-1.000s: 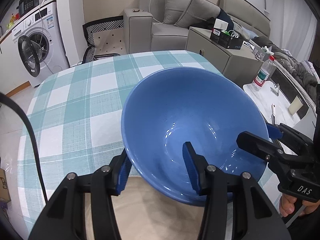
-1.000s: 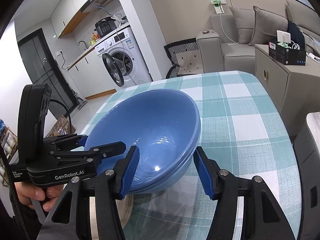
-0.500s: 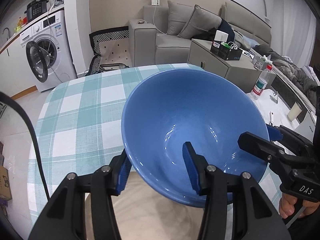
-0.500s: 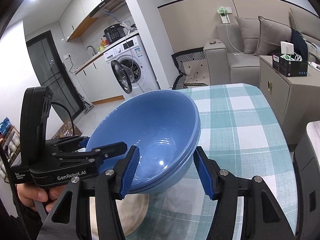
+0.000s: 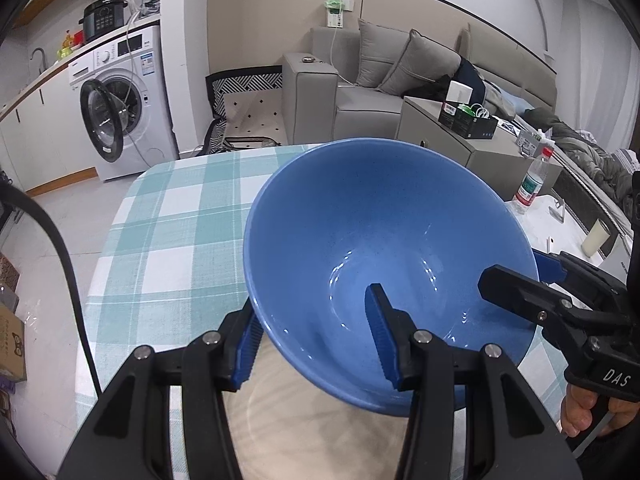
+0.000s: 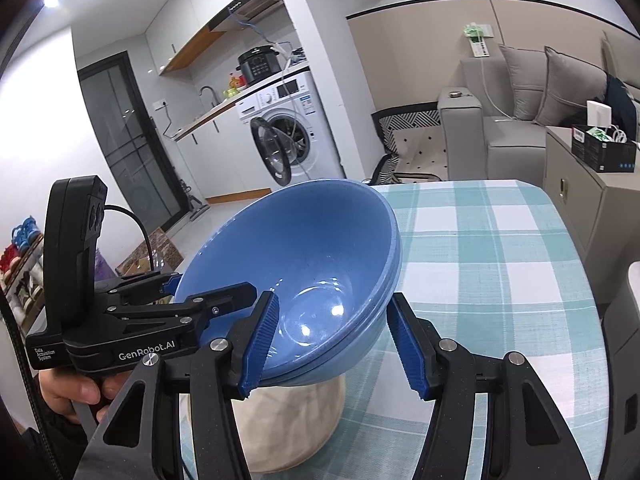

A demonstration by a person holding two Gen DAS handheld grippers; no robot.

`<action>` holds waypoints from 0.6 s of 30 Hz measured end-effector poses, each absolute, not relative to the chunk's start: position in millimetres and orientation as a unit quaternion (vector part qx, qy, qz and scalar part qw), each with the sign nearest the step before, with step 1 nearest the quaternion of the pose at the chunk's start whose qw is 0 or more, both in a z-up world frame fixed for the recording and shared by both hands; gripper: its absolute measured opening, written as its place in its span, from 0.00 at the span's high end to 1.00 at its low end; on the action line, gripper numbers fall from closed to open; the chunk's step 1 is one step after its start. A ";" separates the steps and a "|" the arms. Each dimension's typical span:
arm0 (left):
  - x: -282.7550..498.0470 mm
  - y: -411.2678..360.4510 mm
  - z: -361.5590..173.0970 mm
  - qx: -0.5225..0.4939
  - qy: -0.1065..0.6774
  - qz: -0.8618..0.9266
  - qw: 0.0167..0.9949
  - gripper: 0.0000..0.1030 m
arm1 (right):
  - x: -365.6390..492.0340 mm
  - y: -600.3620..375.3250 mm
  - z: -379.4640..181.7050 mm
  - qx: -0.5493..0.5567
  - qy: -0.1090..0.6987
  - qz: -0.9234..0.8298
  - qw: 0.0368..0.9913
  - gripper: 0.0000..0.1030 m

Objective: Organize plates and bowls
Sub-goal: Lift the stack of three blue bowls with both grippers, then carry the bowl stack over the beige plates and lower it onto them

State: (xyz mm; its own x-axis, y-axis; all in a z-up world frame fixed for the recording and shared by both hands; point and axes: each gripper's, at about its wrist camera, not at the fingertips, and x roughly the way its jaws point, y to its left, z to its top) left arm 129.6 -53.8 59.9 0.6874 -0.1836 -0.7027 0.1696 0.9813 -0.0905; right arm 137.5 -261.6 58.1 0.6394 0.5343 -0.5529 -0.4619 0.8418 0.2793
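Above table, blue bowls (image 6: 304,280) tilted

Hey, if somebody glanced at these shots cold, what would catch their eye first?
The blue bowls, nested and tilted, held above the checked tablecloth fill both views. The left gripper and right gripper each clamp a near rim, one finger inside. A beige plate lies underneath.

glossy glazed blue bowls (image 5: 384,240), woven checked tablecloth (image 5: 172,240).
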 end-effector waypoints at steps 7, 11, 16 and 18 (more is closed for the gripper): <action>112.4 -36.2 56.0 -0.016 0.381 -0.074 0.921 0.53 | 127.1 -241.5 56.5 0.042 0.328 0.294 0.897 0.43; 103.8 -27.8 52.8 -0.020 0.382 -0.063 0.922 0.53 | 121.6 -230.0 54.6 0.034 0.330 0.305 0.892 0.43; 93.8 -19.5 48.7 -0.021 0.381 -0.052 0.923 0.53 | 116.3 -219.3 49.5 0.027 0.338 0.315 0.887 0.43; 91.0 -17.1 45.4 -0.022 0.384 -0.050 0.922 0.53 | 114.8 -216.8 47.9 0.027 0.341 0.319 0.884 0.43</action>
State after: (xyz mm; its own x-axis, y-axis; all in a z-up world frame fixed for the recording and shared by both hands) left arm 91.0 -17.1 45.4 0.7007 -0.1080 -0.7053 0.0745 0.9941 -0.0783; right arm 114.8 -216.8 47.9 0.5640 0.5822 -0.5856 -0.5456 0.7951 0.2650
